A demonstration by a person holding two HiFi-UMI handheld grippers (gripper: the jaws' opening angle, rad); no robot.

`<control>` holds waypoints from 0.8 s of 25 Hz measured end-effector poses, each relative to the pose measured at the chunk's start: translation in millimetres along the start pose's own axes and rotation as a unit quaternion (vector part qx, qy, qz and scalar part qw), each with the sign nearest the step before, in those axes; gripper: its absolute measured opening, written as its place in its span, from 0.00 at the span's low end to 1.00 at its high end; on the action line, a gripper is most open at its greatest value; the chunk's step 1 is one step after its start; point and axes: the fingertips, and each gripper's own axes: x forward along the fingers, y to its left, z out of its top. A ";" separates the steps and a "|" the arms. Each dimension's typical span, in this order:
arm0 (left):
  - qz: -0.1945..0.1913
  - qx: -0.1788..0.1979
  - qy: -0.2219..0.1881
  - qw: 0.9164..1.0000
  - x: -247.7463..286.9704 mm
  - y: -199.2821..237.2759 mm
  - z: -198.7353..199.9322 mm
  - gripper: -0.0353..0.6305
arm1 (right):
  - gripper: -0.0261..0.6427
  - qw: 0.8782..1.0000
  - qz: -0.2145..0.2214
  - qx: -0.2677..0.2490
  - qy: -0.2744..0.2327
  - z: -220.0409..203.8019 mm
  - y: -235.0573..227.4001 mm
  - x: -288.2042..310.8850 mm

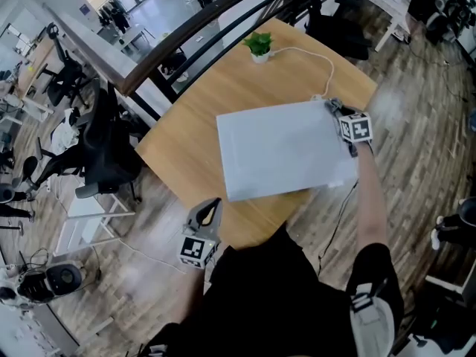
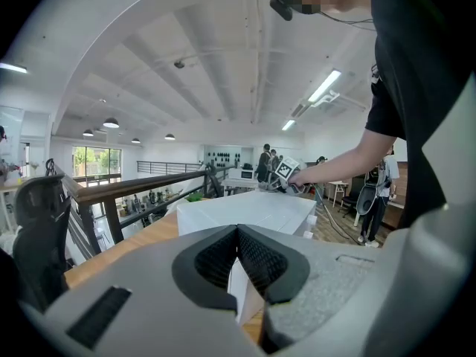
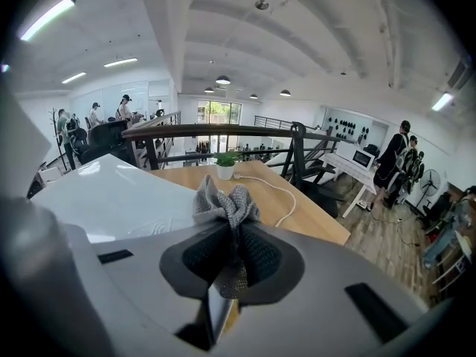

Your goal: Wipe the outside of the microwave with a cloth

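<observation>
The white microwave (image 1: 279, 151) stands on a wooden table (image 1: 193, 117), seen from above as a flat white box. My right gripper (image 1: 334, 108) rests at the right rear edge of its top, shut on a grey cloth (image 3: 223, 201) that bunches out past the fingertips. In the right gripper view the microwave's top (image 3: 111, 199) lies just to the left of the cloth. My left gripper (image 1: 211, 205) hangs off the table's near edge, apart from the microwave, shut with nothing in it. The left gripper view looks along the shut jaws at the microwave's near corner (image 2: 253, 210).
A small potted plant (image 1: 258, 46) stands at the table's far corner, with a white cable (image 1: 312, 54) running from it toward the microwave. A dark railing (image 1: 201, 21) runs behind the table. Black office chairs (image 1: 104, 147) stand on the left.
</observation>
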 end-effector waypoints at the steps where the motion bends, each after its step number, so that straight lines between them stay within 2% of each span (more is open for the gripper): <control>1: 0.003 -0.002 0.000 1.000 -0.6 -0.5 -0.4 0.05 | 0.09 1.000 -0.002 0.000 0.000 0.6 -0.7 0.9; 20: 0.022 -0.016 -0.015 1.000 -9.1 3.8 -6.2 0.05 | 0.09 1.000 0.016 0.000 0.023 15.5 26.9 16.2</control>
